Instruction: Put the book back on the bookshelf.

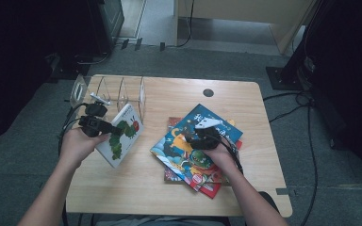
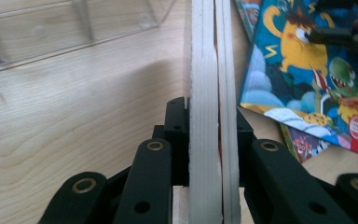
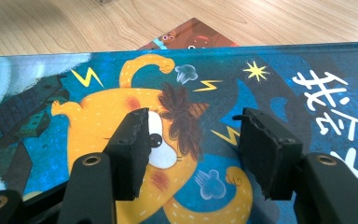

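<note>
caterpillar book (image 1: 121, 134) pinched in my left hand-held gripper (image 1: 104, 127), left of the book stack (image 1: 195, 155); right hand-held gripper (image 1: 195, 136) spread above the stack.

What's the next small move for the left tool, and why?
Probably carry the caterpillar book toward the clear rack and line it up with a slot. The left tool is clamped on the book's edge and holds it off the table, beside the rack. The right tool is open over the blue book.
</note>
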`<state>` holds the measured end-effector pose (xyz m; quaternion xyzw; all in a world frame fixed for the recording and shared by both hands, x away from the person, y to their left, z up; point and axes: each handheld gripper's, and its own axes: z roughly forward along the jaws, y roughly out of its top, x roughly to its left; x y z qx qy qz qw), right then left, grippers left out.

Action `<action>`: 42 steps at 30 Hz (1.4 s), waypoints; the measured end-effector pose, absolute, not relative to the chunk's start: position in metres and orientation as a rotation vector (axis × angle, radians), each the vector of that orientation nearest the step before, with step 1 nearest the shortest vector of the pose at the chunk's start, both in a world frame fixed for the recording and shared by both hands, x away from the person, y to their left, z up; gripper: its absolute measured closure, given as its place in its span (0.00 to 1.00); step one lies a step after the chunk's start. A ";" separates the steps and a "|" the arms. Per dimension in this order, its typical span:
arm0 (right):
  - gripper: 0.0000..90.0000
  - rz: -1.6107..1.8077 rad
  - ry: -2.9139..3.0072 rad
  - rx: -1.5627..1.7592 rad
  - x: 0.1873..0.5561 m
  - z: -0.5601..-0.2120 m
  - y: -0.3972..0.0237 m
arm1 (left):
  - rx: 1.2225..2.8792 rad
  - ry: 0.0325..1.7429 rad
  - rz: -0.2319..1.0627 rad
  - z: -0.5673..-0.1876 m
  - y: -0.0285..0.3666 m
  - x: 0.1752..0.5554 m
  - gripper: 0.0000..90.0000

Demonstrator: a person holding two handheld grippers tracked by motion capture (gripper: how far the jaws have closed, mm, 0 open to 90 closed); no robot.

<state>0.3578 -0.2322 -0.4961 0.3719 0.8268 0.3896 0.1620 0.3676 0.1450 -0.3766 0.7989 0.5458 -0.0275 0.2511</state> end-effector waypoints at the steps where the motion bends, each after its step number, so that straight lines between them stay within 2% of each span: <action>1: 0.48 1.111 2.361 1.061 0.358 -0.496 -0.232 | 2.162 1.504 -0.066 -0.377 0.146 0.369 0.86; 11: 0.48 1.112 2.359 1.058 0.358 -0.496 -0.232 | 2.026 1.633 -0.072 -0.382 0.140 0.392 0.86; 19: 0.51 1.108 2.356 1.065 0.356 -0.496 -0.232 | 2.018 1.687 0.011 -0.381 0.129 0.412 0.86; 35: 0.53 1.104 2.342 1.079 0.350 -0.496 -0.231 | 1.937 1.809 0.061 -0.380 0.104 0.458 0.86; 42: 0.53 1.101 2.333 1.075 0.347 -0.496 -0.231 | 1.955 1.845 0.107 -0.381 0.091 0.473 0.86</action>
